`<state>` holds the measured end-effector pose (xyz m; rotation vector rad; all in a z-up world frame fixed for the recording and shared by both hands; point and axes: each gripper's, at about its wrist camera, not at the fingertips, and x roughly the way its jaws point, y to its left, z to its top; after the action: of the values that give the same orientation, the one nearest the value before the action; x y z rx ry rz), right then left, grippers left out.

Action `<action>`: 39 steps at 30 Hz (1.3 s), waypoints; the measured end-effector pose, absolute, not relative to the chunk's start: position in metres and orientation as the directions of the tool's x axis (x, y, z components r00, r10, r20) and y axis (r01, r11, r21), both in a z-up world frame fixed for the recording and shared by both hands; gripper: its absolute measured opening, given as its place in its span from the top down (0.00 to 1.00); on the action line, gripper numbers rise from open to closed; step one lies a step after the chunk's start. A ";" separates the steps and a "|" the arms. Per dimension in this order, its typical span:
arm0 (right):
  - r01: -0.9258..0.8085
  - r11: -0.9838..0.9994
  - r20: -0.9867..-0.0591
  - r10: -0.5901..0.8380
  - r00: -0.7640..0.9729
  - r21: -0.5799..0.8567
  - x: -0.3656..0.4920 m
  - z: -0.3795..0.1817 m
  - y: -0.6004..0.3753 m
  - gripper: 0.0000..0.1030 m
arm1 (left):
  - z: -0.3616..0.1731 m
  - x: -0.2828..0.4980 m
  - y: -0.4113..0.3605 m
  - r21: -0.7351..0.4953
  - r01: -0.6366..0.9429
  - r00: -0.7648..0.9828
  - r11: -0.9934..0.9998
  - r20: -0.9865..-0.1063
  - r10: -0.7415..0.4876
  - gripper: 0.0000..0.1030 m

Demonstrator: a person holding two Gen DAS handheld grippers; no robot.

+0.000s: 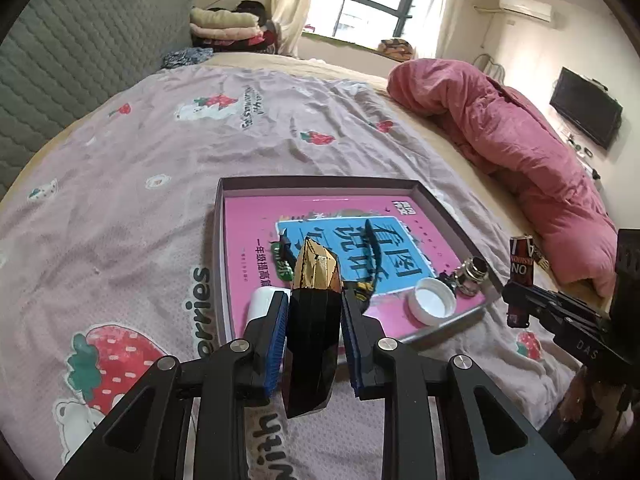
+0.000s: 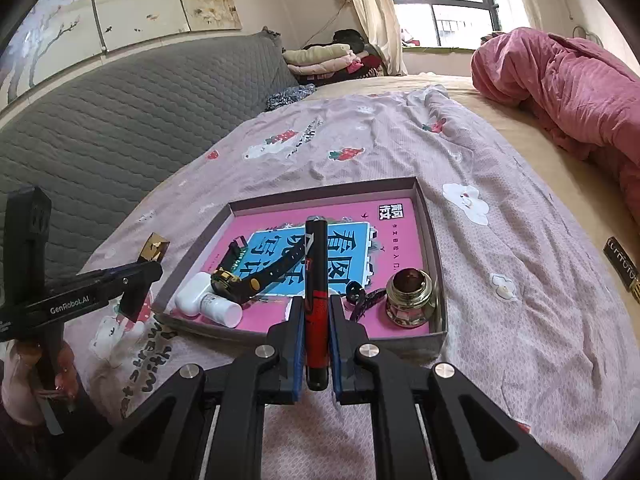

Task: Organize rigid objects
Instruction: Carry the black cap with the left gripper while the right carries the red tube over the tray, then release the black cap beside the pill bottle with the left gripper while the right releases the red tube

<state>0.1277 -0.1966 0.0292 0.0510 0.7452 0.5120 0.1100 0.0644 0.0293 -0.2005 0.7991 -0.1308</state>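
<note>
In the left wrist view my left gripper (image 1: 314, 300) is shut on a black faceted lipstick with a gold cap (image 1: 316, 320), held above the near edge of a shallow grey box (image 1: 218, 240). In the right wrist view my right gripper (image 2: 316, 304) is shut on a red and black tube (image 2: 316, 280), upright over the box's (image 2: 434, 240) near side. A pink book (image 2: 400, 248) lines the box. On it lie a black watch (image 2: 248, 276), a white bottle (image 2: 220, 308), a white case (image 2: 190, 298) and a glass jar (image 2: 412, 300). A white cap (image 1: 432, 300) lies near the jar (image 1: 472, 276).
The box rests on a pink strawberry-print sheet (image 1: 140, 168) over a bed. A rolled pink quilt (image 1: 520, 140) lies along the right. A grey padded headboard (image 2: 120, 128) stands at the left. A black and gold item (image 2: 622, 264) lies on the bed at the right. A hand (image 2: 24, 376) grips the left tool.
</note>
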 end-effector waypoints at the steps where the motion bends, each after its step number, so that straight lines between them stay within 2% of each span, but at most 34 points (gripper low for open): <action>1: -0.427 0.876 -0.641 0.462 0.613 0.223 0.129 0.027 -0.196 0.90 | 0.027 0.113 0.064 -0.232 0.040 0.689 0.972 -0.698 -0.195 0.74; 21: -0.416 0.889 -0.712 0.416 0.566 0.189 0.156 0.002 -0.177 0.90 | -0.005 0.138 0.054 -0.213 0.012 0.647 0.977 -0.744 -0.170 0.77; 28: -0.377 0.912 -0.745 0.361 0.561 0.158 0.162 -0.008 -0.175 0.90 | -0.009 0.139 0.054 -0.205 0.012 0.638 0.979 -0.752 -0.166 0.77; 39: -0.356 0.924 -0.737 0.337 0.586 0.140 0.170 -0.012 -0.177 0.89 | -0.012 0.138 0.047 -0.179 0.023 0.641 0.984 -0.752 -0.152 0.77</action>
<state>0.1699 -0.1773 -0.0117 -0.0234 0.8538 0.4040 0.1380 0.0470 -0.0117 -0.1586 0.8701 -0.1003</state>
